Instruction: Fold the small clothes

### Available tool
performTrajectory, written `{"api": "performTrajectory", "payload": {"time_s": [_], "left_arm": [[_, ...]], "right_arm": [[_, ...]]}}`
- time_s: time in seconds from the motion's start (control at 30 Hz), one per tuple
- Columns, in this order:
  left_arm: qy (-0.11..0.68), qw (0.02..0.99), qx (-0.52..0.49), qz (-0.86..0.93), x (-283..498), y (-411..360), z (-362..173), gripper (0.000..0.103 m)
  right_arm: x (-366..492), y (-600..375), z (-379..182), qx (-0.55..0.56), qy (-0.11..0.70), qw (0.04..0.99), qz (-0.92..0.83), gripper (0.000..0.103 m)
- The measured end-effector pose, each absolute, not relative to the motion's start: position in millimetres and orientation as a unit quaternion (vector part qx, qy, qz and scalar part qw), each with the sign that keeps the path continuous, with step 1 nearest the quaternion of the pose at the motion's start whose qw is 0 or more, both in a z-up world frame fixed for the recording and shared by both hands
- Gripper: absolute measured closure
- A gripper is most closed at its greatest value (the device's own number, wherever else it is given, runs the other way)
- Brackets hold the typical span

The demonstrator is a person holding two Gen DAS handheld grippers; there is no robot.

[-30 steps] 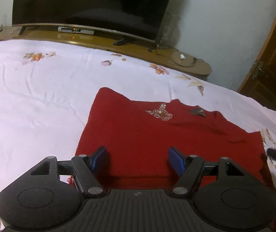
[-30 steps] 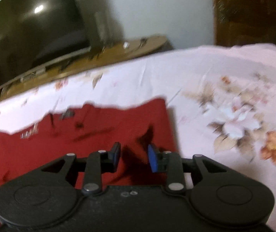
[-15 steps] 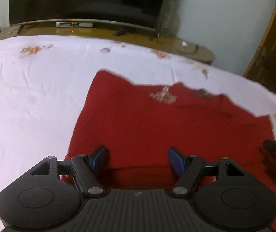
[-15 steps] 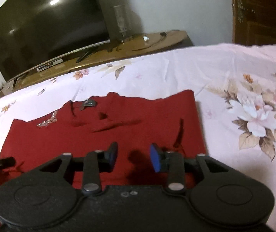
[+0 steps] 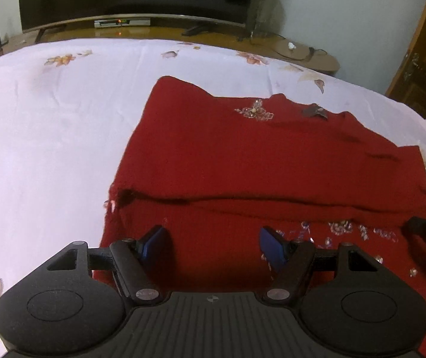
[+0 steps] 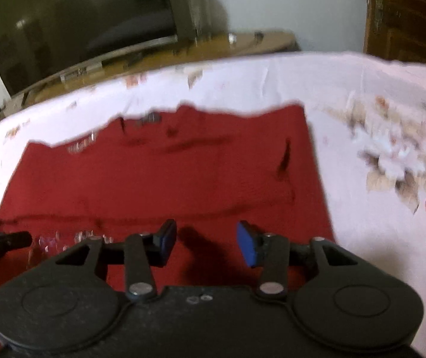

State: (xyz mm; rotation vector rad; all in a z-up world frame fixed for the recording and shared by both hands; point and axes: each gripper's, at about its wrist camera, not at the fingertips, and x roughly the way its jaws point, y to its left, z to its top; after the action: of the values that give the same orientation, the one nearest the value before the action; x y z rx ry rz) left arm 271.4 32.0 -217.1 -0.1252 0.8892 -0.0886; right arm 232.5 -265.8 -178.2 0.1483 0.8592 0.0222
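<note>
Left wrist view showed the red garment (image 5: 272, 164) lying flat on the white flowered bedsheet (image 5: 49, 149), with its far edge toward the TV stand (image 5: 153, 31). A fold line (image 5: 272, 201) ran across the cloth from side to side, and the near band below it carried small shiny beads (image 5: 341, 228). The left gripper (image 5: 213, 246) hung over this near band with its blue pads wide apart and nothing between them. At the right edge of that view, one dark finger of the other tool was visible.

The right wrist view was blurred, so fine detail was hard to read there. The right gripper (image 6: 207, 240) was also spread open and empty, over the near right part of the garment, close to its right border.

I judged that one fold was already laid down and the hold was released, so the work stood between two folds. The next move probably called for both tools to take hold of one side edge, pinching all layers together, and carry it across. The beads could slip or catch on the pads, so the grip should be on plain cloth.
</note>
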Motion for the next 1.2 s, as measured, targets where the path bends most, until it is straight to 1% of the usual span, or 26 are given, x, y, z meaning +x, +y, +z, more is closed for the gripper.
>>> {"api": "performTrajectory", "payload": {"time_s": [0.07,0.17,0.3,0.37,0.53,0.63,0.7,0.83,0.97,1.07,1.13,1.2], "left_arm": [[0.424,0.902,-0.064,-0.050,262.4,32.9,-209.7,0.033],[0.416,0.906,-0.055,-0.053,247.2,33.7,-200.7,0.033],[0.416,0.906,-0.060,-0.049,228.7,38.9,-196.1,0.033],[0.423,0.902,-0.070,-0.046,215.5,43.3,-199.2,0.033],[0.439,0.895,-0.066,-0.038,186.3,46.4,-214.6,0.033],[0.429,0.902,-0.036,-0.032,172.4,38.4,-219.2,0.033],[0.428,0.902,-0.040,-0.035,164.4,38.0,-212.7,0.033],[0.422,0.905,-0.046,-0.033,145.7,45.1,-201.3,0.033],[0.429,0.902,-0.043,-0.037,125.0,58.8,-201.0,0.033],[0.442,0.895,-0.034,-0.040,113.7,64.2,-215.6,0.033],[0.432,0.900,-0.023,-0.048,104.3,65.0,-215.6,0.033],[0.432,0.899,-0.036,-0.064,94.0,70.4,-209.2,0.033]], "right_arm": [[221.6,-267.6,-170.7,0.091,0.406,0.909,0.020,0.058],[205.7,-264.8,-156.1,0.076,0.388,0.918,0.024,0.055],[188.5,-261.4,-142.6,0.078,0.373,0.924,0.040,0.054],[180.8,-257.3,-145.2,0.067,0.380,0.921,0.046,0.053],[156.0,-257.1,-158.2,0.082,0.399,0.911,0.064,0.053],[150.9,-252.7,-174.3,0.070,0.421,0.902,0.069,0.053],[148.3,-253.0,-182.8,0.077,0.439,0.892,0.072,0.053],[131.3,-253.6,-170.2,0.072,0.419,0.902,0.077,0.051],[107.0,-258.9,-165.1,0.082,0.414,0.904,0.068,0.050],[88.0,-256.2,-169.9,0.071,0.413,0.906,0.052,0.046],[80.7,-253.7,-178.1,0.068,0.427,0.901,0.041,0.047],[69.0,-252.3,-178.0,0.073,0.427,0.901,0.031,0.047]]}}
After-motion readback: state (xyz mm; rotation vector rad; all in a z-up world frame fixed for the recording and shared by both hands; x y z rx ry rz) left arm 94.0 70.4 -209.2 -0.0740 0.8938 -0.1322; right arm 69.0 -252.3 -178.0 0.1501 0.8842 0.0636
